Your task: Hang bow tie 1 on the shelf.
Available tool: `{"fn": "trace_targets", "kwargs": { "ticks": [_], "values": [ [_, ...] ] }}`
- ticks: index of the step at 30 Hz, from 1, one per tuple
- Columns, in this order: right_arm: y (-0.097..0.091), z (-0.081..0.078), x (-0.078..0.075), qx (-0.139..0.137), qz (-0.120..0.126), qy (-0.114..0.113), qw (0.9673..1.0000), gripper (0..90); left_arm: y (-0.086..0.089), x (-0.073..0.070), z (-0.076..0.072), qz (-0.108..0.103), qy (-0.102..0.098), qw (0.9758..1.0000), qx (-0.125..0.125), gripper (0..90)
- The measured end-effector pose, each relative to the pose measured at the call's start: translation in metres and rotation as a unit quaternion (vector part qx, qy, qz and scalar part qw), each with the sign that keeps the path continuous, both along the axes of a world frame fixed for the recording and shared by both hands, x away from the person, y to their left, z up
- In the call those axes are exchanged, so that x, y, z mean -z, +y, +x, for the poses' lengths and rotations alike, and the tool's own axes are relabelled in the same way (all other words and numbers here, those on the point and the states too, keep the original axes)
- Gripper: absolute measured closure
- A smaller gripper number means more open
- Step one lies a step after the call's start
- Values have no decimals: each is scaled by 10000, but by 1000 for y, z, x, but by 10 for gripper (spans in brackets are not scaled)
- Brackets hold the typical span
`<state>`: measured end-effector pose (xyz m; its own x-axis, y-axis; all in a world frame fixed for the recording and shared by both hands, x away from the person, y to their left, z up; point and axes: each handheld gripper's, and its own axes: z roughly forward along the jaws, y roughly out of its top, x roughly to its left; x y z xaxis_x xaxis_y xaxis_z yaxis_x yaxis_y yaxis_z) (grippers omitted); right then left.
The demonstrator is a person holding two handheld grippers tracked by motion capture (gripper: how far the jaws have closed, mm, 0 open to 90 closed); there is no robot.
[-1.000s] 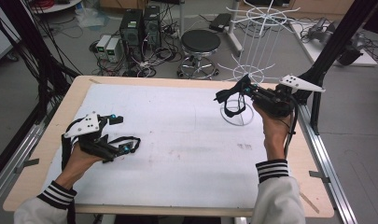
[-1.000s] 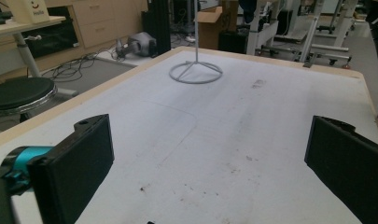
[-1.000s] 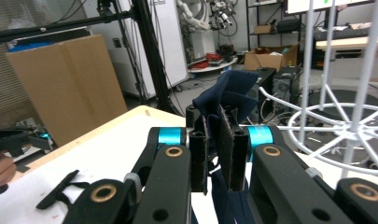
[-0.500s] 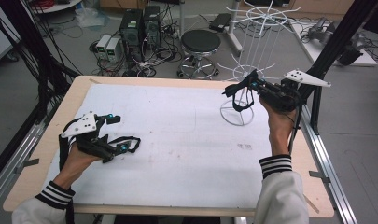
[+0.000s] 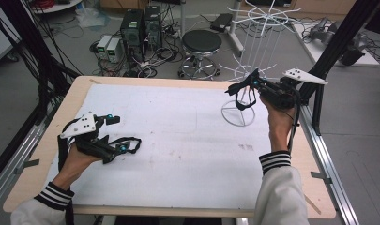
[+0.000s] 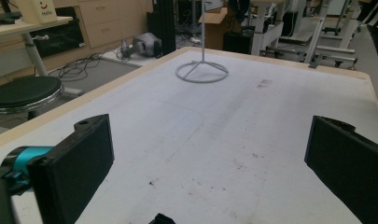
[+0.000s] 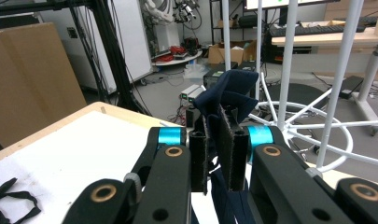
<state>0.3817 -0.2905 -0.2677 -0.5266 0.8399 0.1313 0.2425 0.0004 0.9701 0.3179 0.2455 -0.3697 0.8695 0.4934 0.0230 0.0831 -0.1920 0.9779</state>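
A dark navy fabric strap (image 7: 226, 95) is pinched between the pressed-together jaws of the right gripper (image 5: 246, 86), which is held up off the table (image 5: 178, 140) at its far right side, beside a white wire rack (image 5: 260, 44). In the right gripper view, a bunched end of the strap is seen rising above the black pads, while the rest is seen dropping below them, so its long axis runs roughly up and down through the grip. In the high view, the lower part is seen hanging as a loop (image 5: 244, 97) beneath the jaws, above the rack's round wire base (image 5: 238, 114), which rests on the white table cover. Whether the loop touches the base cannot be told. The right gripper is pointed toward the left of the high view, roughly level, with the rack's upright wires just behind it.

The left gripper (image 5: 124, 136) is held low over the near left part of the table, with its jaws spread wide apart. In the left gripper view, nothing is seen between its two black pads (image 6: 74, 163), and the rack's base (image 6: 201, 72) is seen well ahead across the bare cover.
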Motion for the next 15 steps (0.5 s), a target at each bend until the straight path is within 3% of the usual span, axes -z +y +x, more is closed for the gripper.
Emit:
{"fn": "trace_targets", "kwargs": {
  "ticks": [11,15],
  "values": [
    [1,4,3,87,-99,95,9999,827,2,0,-1,11,2,10000,-37,18],
    [2,4,4,127,-125,178,9997,761,2,-1,-2,-3,-4,10000,-35,18]
  ]
}}
